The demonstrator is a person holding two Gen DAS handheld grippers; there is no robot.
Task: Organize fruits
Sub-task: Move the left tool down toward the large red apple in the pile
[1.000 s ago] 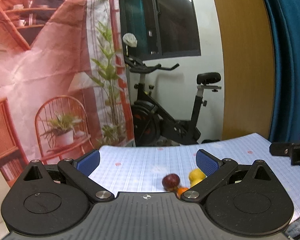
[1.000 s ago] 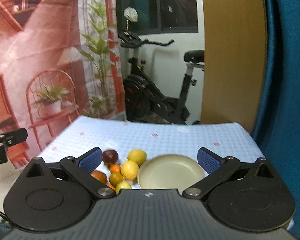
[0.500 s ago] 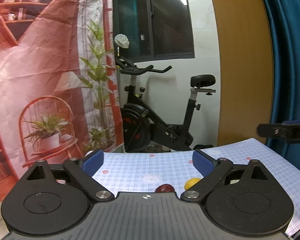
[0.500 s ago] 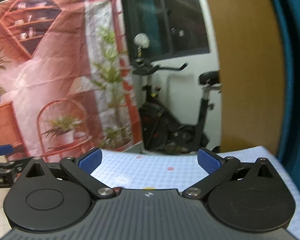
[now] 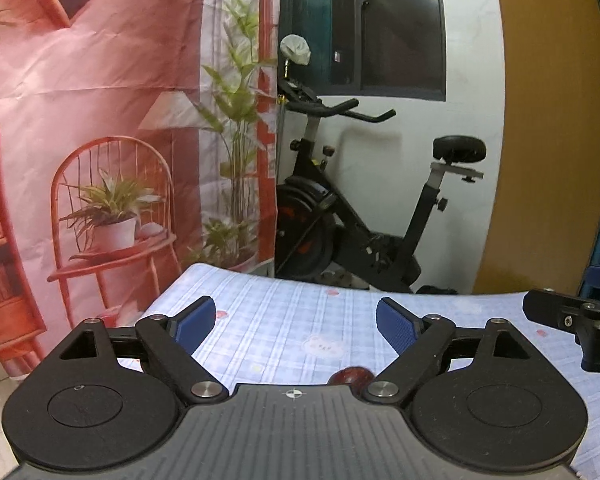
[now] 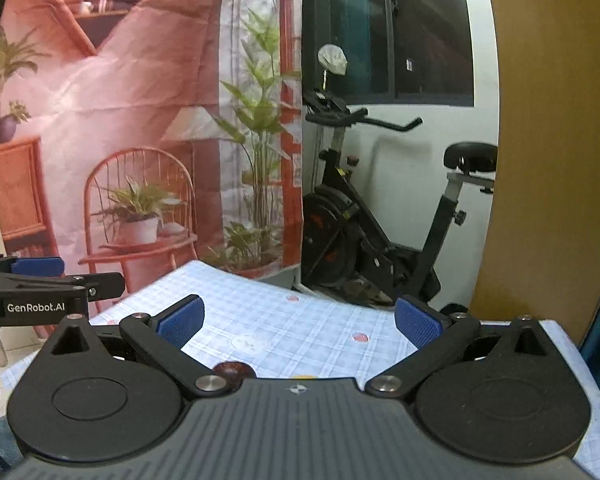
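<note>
Fruit has mostly slipped below both views; only a dark plum (image 5: 350,376) shows. Left tool (image 5: 296,322), just narrowing, and right tool (image 6: 298,320) gape empty over the bench (image 5: 284,320); exercise bike (image 5: 364,216) behind.

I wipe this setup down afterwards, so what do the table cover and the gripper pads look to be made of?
The table cover looks like thin printed vinyl or oilcloth: pale blue check, small cartoon prints, faint sheen, smooth lie; woven cloth can't be ruled out. The left gripper has pads that look like matte blue rubber or soft plastic, finely textured. Those of the right gripper look alike.
</note>
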